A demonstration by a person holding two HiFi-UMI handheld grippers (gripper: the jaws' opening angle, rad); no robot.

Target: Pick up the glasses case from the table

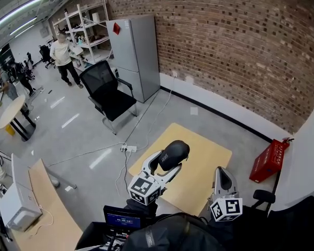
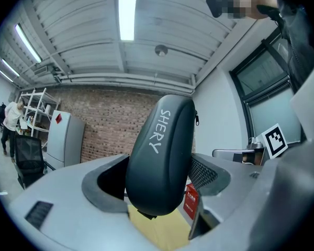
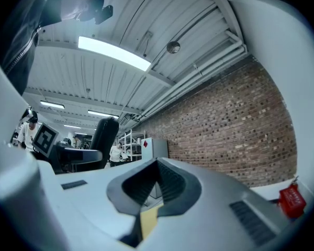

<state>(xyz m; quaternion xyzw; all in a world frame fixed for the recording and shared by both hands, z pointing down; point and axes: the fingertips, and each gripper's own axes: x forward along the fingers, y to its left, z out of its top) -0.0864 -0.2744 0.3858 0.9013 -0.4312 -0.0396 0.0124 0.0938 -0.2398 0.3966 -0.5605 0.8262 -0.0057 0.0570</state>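
Left gripper (image 1: 169, 162): 2 jaws clamped across the middle of the glasses case (image 2: 159, 156), held above the table (image 1: 212, 158). Case: rigid, smooth shell, probably light; mid-body hold suits. Right gripper (image 3: 156, 184): jaws together, empty.

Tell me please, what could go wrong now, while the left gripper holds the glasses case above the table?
1. The glasses case is smooth and rounded, and the left gripper clamps it near one end. Most of it sticks out past the jaws, so it may pivot or slip.
2. It seems to hang near the edge of the table, so a drop might land on the floor.
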